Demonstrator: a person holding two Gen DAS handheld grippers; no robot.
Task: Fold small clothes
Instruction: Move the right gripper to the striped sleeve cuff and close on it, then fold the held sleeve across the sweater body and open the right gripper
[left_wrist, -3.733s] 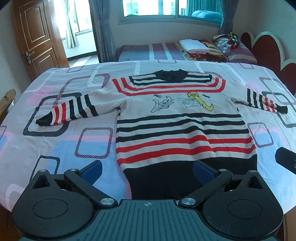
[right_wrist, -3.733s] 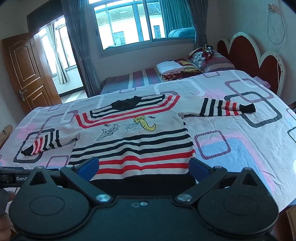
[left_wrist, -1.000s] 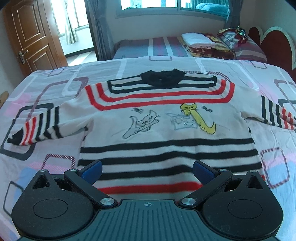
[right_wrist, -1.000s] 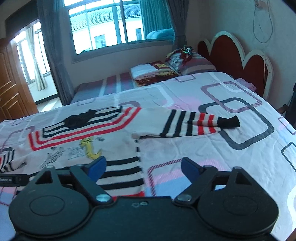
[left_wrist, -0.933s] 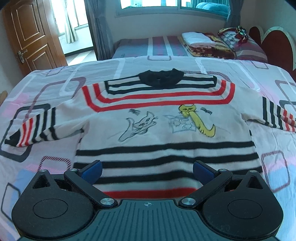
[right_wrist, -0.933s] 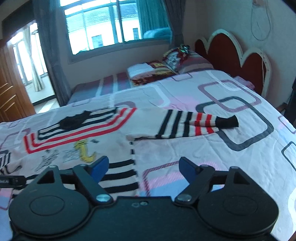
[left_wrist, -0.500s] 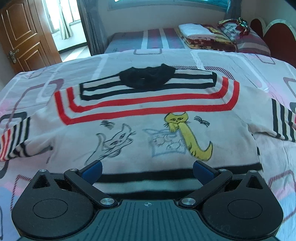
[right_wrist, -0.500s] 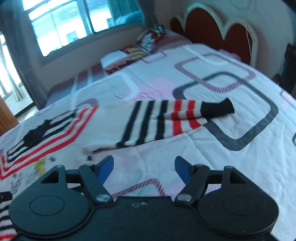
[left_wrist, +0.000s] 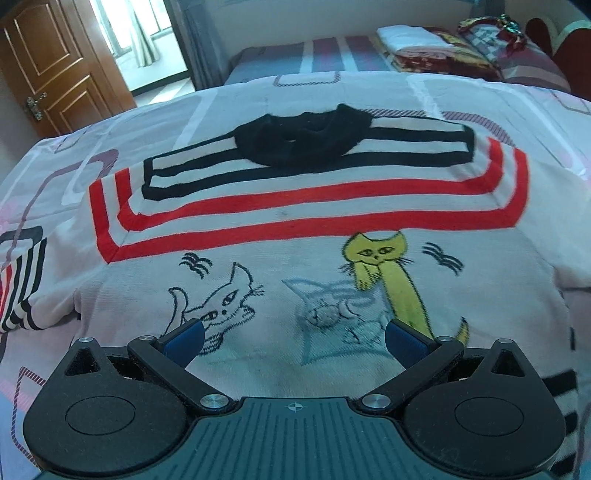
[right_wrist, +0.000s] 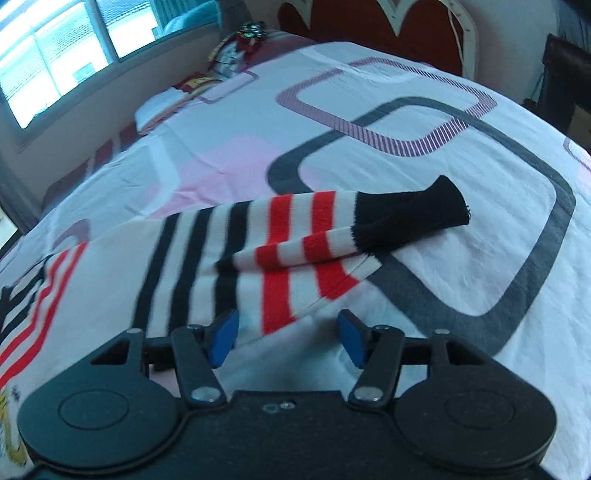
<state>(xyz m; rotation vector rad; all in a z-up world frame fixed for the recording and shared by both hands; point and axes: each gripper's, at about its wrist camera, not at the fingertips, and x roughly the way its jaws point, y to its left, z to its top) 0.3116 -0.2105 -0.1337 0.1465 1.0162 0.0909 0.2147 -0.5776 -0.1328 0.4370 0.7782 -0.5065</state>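
A striped sweater (left_wrist: 295, 229) lies flat on the bed (right_wrist: 406, 122), filling the middle of the left wrist view. The left gripper (left_wrist: 293, 341) hovers at lower centre, fingers spread and released. The right gripper (right_wrist: 288, 338), fingers parted and empty, sits low in frame beside the sleeve (right_wrist: 295, 236).

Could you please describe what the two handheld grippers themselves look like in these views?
Both are matte black. The left gripper has blue fingers, angled linkage bars with silver pivot screws, round housings and a ribbed grey-teal centre plate with a crosshair mark. The right gripper matches, with a plain black centre. No cables show.
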